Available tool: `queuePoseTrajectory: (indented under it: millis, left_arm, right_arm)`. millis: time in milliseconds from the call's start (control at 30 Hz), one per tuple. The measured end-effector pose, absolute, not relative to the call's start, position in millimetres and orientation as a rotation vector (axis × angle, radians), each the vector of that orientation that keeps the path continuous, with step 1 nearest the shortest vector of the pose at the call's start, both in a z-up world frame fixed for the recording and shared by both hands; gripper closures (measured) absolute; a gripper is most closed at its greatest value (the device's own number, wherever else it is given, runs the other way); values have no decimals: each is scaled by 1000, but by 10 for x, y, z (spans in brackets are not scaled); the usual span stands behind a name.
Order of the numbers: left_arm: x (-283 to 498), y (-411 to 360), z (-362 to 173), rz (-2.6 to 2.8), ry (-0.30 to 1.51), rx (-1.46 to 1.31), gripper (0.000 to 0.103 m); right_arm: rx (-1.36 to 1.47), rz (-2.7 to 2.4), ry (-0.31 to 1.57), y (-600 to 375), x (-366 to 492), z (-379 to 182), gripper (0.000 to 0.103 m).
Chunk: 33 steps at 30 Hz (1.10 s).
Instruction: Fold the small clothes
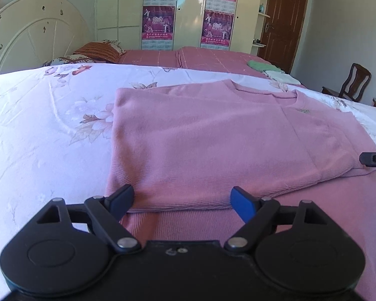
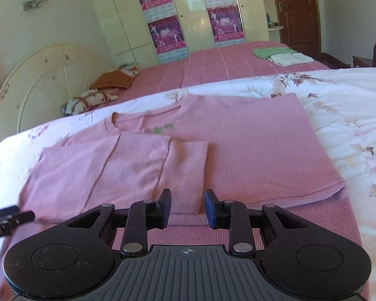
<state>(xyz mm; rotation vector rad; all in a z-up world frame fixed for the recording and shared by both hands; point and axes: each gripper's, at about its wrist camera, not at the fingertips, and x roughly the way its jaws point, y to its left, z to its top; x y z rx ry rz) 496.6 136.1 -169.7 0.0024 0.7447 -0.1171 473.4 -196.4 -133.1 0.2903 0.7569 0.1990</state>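
A pink knitted sweater point(image 1: 213, 140) lies flat on the flowered white bedspread point(image 1: 42, 130), its sides and sleeves folded inward. It also shows in the right wrist view point(image 2: 250, 150), with a folded sleeve point(image 2: 188, 165) running down the middle. My left gripper point(image 1: 183, 199) is open and empty, its fingers just above the sweater's near folded edge. My right gripper point(image 2: 187, 208) is open and empty, its fingers on either side of the sleeve's end without holding it. The right gripper's tip point(image 1: 373, 159) shows at the left view's right edge.
Behind the bedspread lies a pink checked sheet point(image 2: 225, 67) with folded green and white clothes point(image 2: 280, 55) and pillows point(image 2: 112, 80). A round white headboard point(image 1: 32, 32), a wardrobe with posters, a brown door and a wooden chair point(image 1: 351, 82) stand around the bed.
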Motion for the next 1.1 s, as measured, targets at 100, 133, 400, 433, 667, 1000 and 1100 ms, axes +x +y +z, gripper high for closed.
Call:
queuePoseTrajectory:
  millis: [100, 133, 400, 433, 667, 1000, 1100]
  left_arm:
    - [4984, 1270, -1729, -108, 749, 50, 13]
    - [4981, 1268, -1726, -109, 751, 54, 13]
    - [4758, 1306, -1637, -107, 781, 65, 13]
    - [4728, 1313, -1643, -103, 787, 62, 13]
    - [4352, 1391, -1514, -95, 776, 32, 7]
    - [3361, 1800, -1490, -17, 807, -50, 14]
    - [3013, 1885, -1481, 7, 825, -84, 16]
  right_arm:
    - [251, 179, 821, -1894, 4822, -1478, 74]
    - [224, 177, 816, -1862, 4812, -1479, 74]
    - [220, 142, 809, -1970, 4531, -1272, 74]
    - [221, 132, 807, -2004, 4468, -1254, 74]
    - [259, 67, 774, -2223, 4016, -1055, 39]
    - [332, 72, 752, -2548, 3288, -874, 31]
    - [352, 73, 749, -2669, 3034, -859, 31]
